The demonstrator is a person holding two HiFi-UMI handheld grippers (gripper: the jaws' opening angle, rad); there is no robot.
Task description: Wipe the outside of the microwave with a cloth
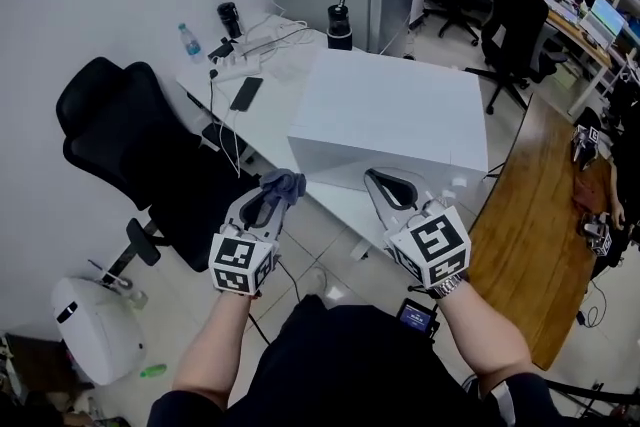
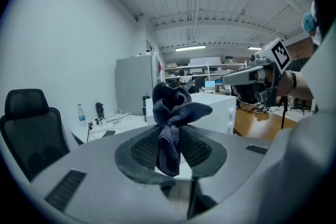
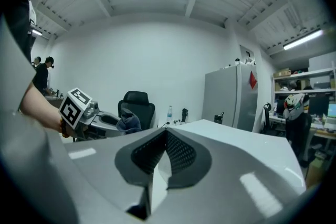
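And here we are over the white bench (image 1: 262,115), with the microwave (image 1: 390,105) – a plain white box – sitting on its near end, and both tools held in front of it. The left hand-held gripper (image 1: 272,199) has the cloth (image 1: 284,183) pinched firmly between its pads: a dark blue-grey wad, bunched up and spilling out above the tips, while a tail of it hangs down between the jaws in the left gripper view. That cloth is in the air just off the microwave's near left corner, close beside it (whether it touches the casing I can't tell from above). Over to the right hand-held gripper (image 1: 373,176) – its jaws are closed tip to tip with nothing between them, hovering low in front of the microwave's near face. Each tool shows up in the other's camera: the right one with its marker cube (image 2: 278,54) off to the side in the left gripper view, and the left one with its wad of cloth in the right gripper view. Elsewhere, a black office chair (image 1: 130,140) stands left of the bench, a water bottle (image 1: 190,42) and a phone (image 1: 246,93) lie on the far end, and a wooden table (image 1: 525,215) is at the right.
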